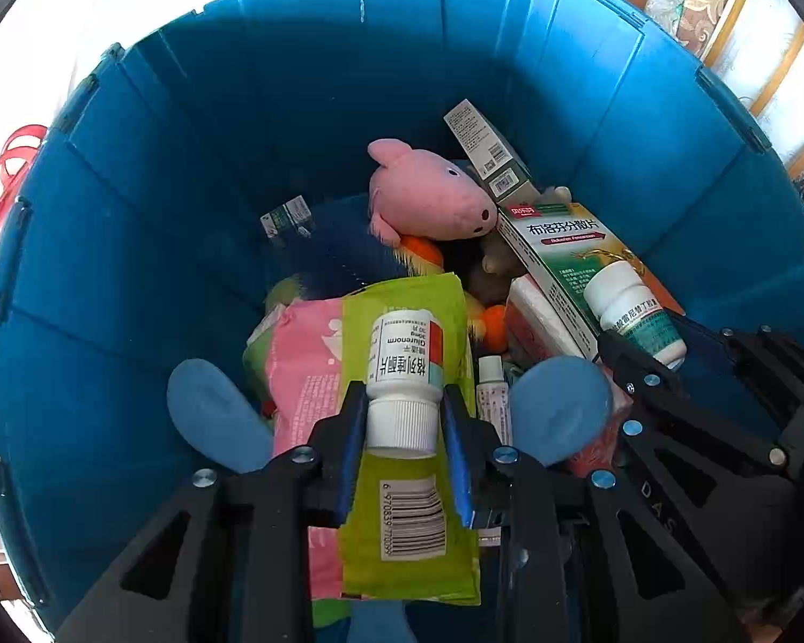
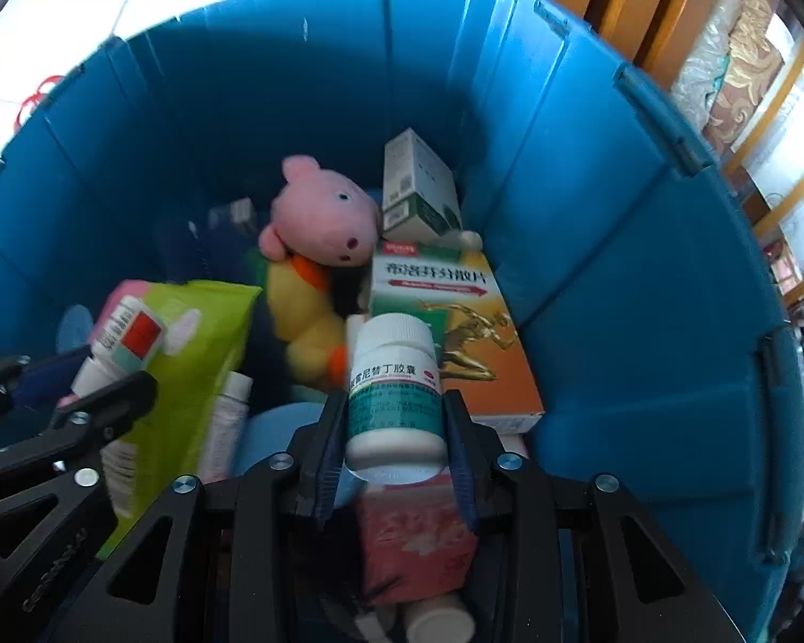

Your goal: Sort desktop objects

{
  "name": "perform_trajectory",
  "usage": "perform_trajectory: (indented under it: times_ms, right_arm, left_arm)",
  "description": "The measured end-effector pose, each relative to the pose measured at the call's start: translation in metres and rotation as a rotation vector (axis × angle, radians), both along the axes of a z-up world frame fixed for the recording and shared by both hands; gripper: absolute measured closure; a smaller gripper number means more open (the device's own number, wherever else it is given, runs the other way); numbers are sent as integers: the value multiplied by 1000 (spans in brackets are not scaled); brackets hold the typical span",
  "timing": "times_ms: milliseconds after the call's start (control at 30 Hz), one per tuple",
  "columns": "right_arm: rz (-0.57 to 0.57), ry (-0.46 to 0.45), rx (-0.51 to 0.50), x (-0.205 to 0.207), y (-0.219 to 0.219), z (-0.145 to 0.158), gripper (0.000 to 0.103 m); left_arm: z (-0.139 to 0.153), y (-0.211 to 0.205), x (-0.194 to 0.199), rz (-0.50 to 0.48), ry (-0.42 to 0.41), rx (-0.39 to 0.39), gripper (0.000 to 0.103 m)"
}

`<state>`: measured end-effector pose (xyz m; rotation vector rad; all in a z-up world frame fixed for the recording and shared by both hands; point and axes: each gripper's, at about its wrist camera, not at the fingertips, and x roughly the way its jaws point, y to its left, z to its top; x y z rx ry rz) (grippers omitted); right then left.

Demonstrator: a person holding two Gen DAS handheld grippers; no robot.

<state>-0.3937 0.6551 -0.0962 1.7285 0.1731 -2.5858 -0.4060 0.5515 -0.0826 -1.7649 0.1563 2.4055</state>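
Left tongs [image 1: 402, 428] clamp red-label bottle [image 1: 404, 369] at cap end, long axis along fingers, base pointing down into blue bin [image 1: 305, 80]. Right tongs [image 2: 396, 445] clamp green-label bottle [image 2: 394, 396] likewise. Both over bin clutter; release would drop them in.

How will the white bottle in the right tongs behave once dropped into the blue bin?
The white bottle is a smooth cylinder, so it will probably roll off the sloped orange box beneath. It looks like rigid plastic, unlikely to break. It should settle low among the clutter in the blue bin.
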Motion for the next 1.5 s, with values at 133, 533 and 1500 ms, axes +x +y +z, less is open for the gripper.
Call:
perform_trajectory:
  times_ms: [133, 533, 1500]
  right_arm:
    - [3, 4, 27, 0, -2, 2, 68]
    - [17, 80, 46, 15, -2, 32, 35]
    - [197, 631, -129, 201, -177, 160, 0]
  left_arm:
    - [2, 1, -1, -10, 4, 4, 64]
    - [33, -8, 21, 11, 146, -5, 50]
    - [157, -263, 261, 354, 798, 81, 0]
